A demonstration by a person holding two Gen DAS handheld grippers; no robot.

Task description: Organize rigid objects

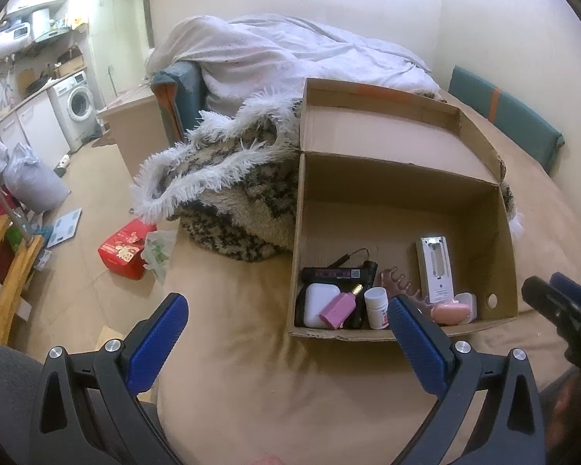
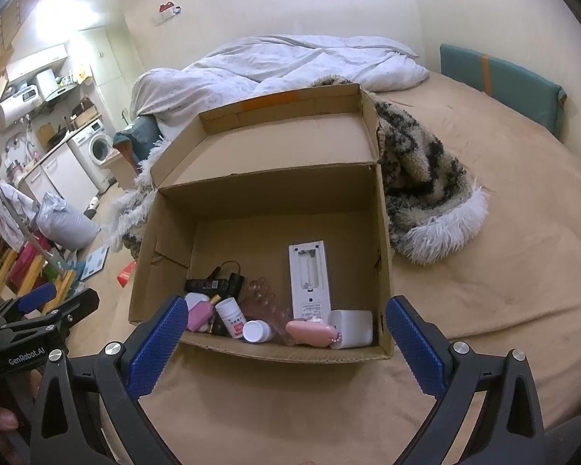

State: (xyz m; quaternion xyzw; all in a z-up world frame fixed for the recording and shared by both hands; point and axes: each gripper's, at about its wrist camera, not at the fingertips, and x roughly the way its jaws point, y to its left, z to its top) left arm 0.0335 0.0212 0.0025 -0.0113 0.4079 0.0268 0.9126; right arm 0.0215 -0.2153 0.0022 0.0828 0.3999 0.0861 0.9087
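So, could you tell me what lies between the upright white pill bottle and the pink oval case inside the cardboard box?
In the right wrist view, a second white bottle lies on its side between the upright white pill bottle and the pink oval case, over a translucent pink hair claw.

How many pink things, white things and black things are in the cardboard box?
Pink: 3, a pink bottle, a clear pink hair claw, a pink oval case
White: 5, a remote, two pill bottles, a square charger, a rounded case
Black: 2, a flat gadget, a small cylinder
Total: 10
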